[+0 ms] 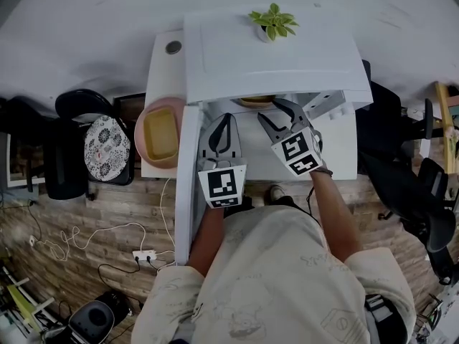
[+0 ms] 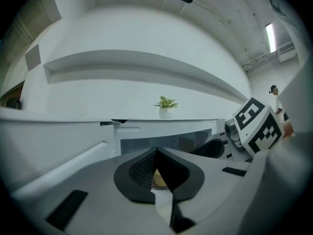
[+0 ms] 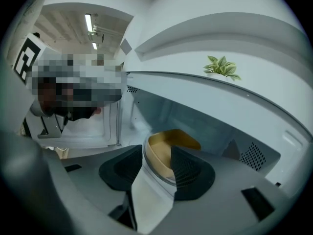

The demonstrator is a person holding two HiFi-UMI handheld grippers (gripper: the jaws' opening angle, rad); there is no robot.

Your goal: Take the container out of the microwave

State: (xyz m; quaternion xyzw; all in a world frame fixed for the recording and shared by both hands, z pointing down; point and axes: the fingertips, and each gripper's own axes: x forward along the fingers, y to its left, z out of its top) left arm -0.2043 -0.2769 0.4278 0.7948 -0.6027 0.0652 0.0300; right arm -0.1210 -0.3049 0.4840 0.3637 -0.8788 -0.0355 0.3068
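Right tool (image 3: 157, 154) at the mouth of the open microwave (image 1: 272, 56), jaws apart and set astride the near rim of the tan container (image 3: 168, 146): one pad over the bowl's inside, the other outside its wall. No telling from the right gripper view whether either pad presses yet; no grip judged taken. Container dead ahead of that tool, a little deeper into the cavity, toward the upper middle of the head view, resting on the microwave floor near the front. Rounded in outline; long axis not readable from here.

Left tool (image 2: 156, 152) lower and left of centre in the head view, jaws together on nothing, tips short of the opening. Only a sliver of tan glimpsed past its pads in the left gripper view. Plainly the farther of the two from the container, so the lift judged to fall to the right tool.

Left of centre, the door (image 1: 185, 178) open, running down the frame beside the left tool. On the microwave's top, upper centre, a potted plant (image 1: 272, 21). Likely call of the coming move: close on the rim, then draw straight back toward the bottom of the frame, clear of the cavity's lip.
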